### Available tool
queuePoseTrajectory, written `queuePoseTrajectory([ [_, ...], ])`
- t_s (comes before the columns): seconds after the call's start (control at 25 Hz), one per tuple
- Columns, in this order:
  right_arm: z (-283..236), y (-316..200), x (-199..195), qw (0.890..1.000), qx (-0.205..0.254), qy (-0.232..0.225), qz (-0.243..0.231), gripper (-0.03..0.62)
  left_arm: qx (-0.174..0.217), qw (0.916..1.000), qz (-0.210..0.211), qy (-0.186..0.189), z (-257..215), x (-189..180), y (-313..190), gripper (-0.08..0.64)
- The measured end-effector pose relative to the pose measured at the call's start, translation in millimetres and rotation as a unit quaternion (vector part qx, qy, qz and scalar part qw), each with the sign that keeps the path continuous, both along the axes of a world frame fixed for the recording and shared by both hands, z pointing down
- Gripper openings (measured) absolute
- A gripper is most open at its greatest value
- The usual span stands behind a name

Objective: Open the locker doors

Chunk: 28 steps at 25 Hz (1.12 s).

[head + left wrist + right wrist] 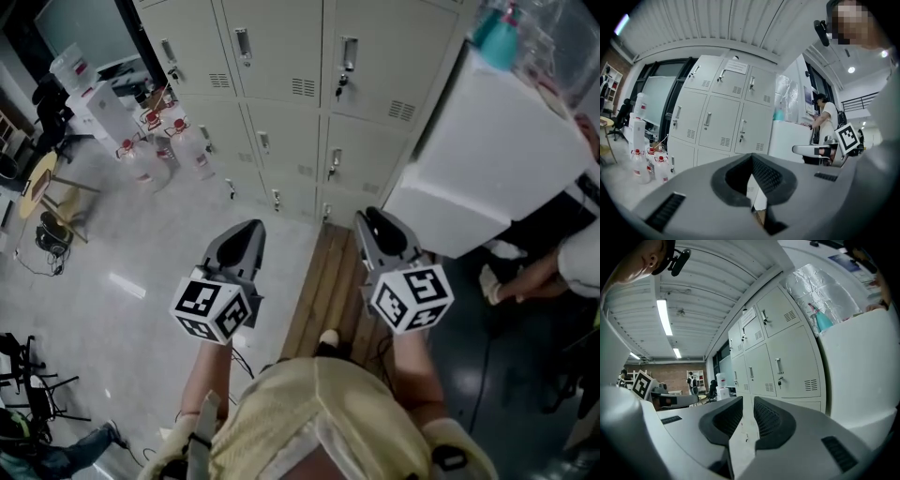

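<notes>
A bank of pale grey lockers point(281, 56) fills the top of the head view, and every door in sight is shut. Each door has a small upright handle point(243, 44); a key hangs under one handle point(339, 89). Both grippers hover in the air short of the lockers, pointing at them. My left gripper point(251, 225) has its tips together and holds nothing. My right gripper point(373, 216) stands a little open, empty. The lockers point(717, 117) lie ahead of the left gripper point(751, 157) in its view, and the lockers point(787, 362) stand beyond the right gripper point(748, 399).
A big white box point(497, 159) with a teal bottle point(497, 37) on top stands right of the lockers. Several water jugs point(159, 141) sit on the floor at left. A wooden bench point(323, 291) runs below the grippers. A person's leg point(534, 272) shows at right.
</notes>
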State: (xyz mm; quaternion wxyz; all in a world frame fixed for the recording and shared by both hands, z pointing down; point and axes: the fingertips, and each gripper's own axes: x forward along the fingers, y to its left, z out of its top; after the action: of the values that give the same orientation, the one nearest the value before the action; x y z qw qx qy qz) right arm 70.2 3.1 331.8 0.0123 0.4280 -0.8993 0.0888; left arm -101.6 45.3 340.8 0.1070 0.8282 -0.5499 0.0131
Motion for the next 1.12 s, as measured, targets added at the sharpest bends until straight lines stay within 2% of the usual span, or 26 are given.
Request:
queuePoseTrajectory([
  [0.16,1,-24,13,1.0,0.002,0.006,-0.015,0.064,-0.001,0.9997,-0.025,-0.002,0,12,-17,0.003],
  [0.32,1,-47,16,1.0,-0.001,0.0,-0.023,0.079,-0.008,0.9994,-0.031,-0.01,3,23,-30,0.003],
  [0.48,2,-68,8,0.999,-0.003,0.009,-0.035,0.091,-0.012,0.9982,-0.058,-0.01,3,13,-44,0.003],
  [0.64,-1,-89,0,0.999,-0.002,0.008,-0.034,0.098,-0.002,0.997,-0.073,-0.027,-1,4,-67,0.003],
  [1.12,-21,-200,-22,0.999,0.02,0.034,0.001,0.104,0.017,0.9979,-0.056,-0.029,-10,-18,-181,0.003],
])
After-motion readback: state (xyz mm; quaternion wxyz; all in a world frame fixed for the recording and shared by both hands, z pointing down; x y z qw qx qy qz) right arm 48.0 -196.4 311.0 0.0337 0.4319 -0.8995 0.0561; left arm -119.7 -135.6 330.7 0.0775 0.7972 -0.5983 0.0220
